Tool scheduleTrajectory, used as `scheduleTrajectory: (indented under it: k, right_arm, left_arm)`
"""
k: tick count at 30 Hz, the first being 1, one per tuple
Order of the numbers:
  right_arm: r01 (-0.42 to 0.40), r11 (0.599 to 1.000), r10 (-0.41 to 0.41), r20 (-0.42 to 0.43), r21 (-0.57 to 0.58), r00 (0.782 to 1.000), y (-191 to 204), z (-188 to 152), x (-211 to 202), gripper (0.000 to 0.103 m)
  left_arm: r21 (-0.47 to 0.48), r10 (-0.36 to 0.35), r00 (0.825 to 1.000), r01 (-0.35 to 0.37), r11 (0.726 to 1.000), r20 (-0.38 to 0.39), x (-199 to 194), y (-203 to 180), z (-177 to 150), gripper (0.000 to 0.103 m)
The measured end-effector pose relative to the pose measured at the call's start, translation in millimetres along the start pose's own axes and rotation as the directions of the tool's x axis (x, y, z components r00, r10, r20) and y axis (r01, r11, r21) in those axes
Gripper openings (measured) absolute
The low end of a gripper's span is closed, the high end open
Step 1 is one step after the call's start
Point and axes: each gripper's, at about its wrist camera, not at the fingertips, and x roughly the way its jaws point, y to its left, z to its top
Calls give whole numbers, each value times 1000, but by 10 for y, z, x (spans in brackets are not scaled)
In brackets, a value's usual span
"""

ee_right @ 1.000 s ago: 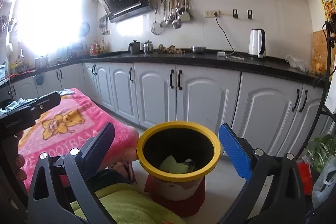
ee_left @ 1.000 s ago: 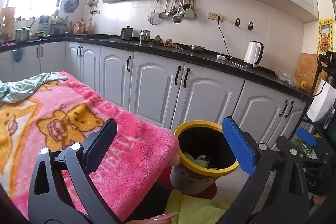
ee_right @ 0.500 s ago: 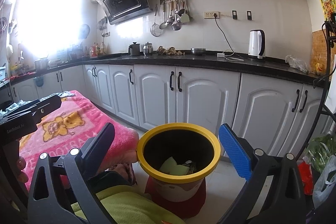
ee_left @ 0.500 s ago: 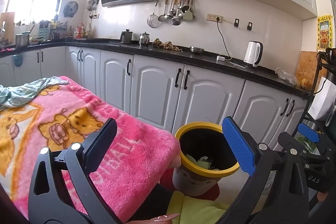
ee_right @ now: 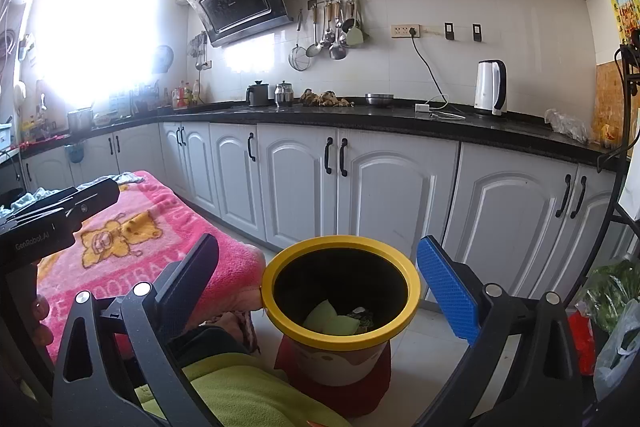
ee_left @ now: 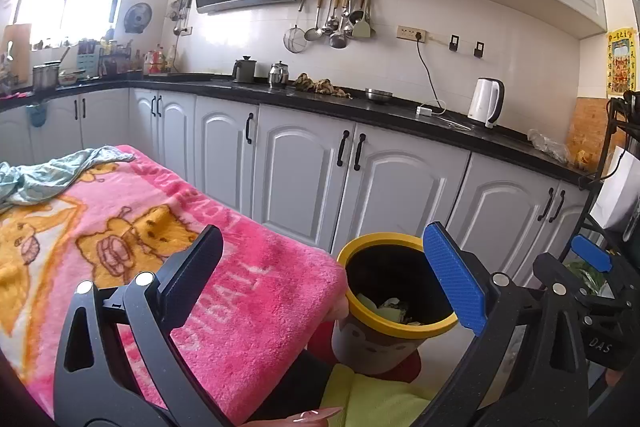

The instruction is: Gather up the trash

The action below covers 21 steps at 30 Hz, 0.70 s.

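Both grippers spread wide, nothing held. Yellow-rimmed trash bin (ee_right: 340,303) on floor, just right of pink blanket (ee_left: 132,227), framed between right gripper (ee_right: 316,283) fingers but farther off. Left gripper (ee_left: 324,275): bin (ee_left: 394,301) toward its blue finger. Trash (ee_right: 336,319) lies inside bin.

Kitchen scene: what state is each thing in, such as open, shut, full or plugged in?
Left gripper: fingers open, holding nothing.
Right gripper: fingers open, holding nothing.
Trash bin: lidless, some scraps at the bottom.
Cabinet doors: shut.
Kettle: upright, lid down.
Wall socket: one cord plugged in.
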Motion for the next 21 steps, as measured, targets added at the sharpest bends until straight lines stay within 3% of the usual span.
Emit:
scheduleTrajectory:
  k: [21]
  right_arm:
    - [0, 1000, 0, 1, -1, 1000, 3, -2, 4, 97]
  left_arm:
    - [3, 7, 1000, -7, 1000, 3, -1, 54, 2, 92]
